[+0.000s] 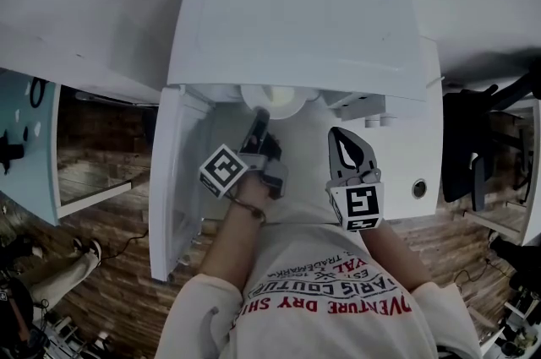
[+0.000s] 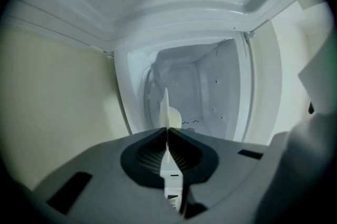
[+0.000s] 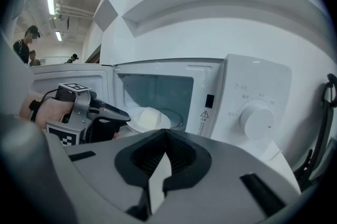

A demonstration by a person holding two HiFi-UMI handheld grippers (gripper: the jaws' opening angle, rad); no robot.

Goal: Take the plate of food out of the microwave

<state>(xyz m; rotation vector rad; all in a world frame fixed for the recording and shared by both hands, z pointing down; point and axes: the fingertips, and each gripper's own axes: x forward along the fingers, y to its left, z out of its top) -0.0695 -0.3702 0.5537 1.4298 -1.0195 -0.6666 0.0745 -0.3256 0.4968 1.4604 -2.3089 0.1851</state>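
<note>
Nearest the body, the right claw [image 1: 342, 138] is held in front of the chest on a bent arm. It points at the microwave's [image 1: 296, 19] front, to the right of the opening. Its jaws are together with nothing between them, so it plays no part in the grasp.

A little further out, the bare left forearm reaches straight forward past the door [image 1: 173, 180], which is swung open to the left. The left claw [image 1: 258, 116] is just inside the cavity mouth. It is rolled onto its side, so one jaw sits over the rim of the plate [image 3: 152, 122] and the other under it. The left gripper view shows the rim as a thin white edge pinched tight between the pads.

The plate sits at the front of the cavity, with a pale mound of food [image 3: 147, 114] on it. From these angles I cannot tell whether it has left the cavity floor or is resting there.

By my reading, the task is at its midpoint: the door is open and the rim is gripped. What is left is drawing the plate out level and setting it down. A grip on one edge may let the far side tip under the food's weight.
</note>
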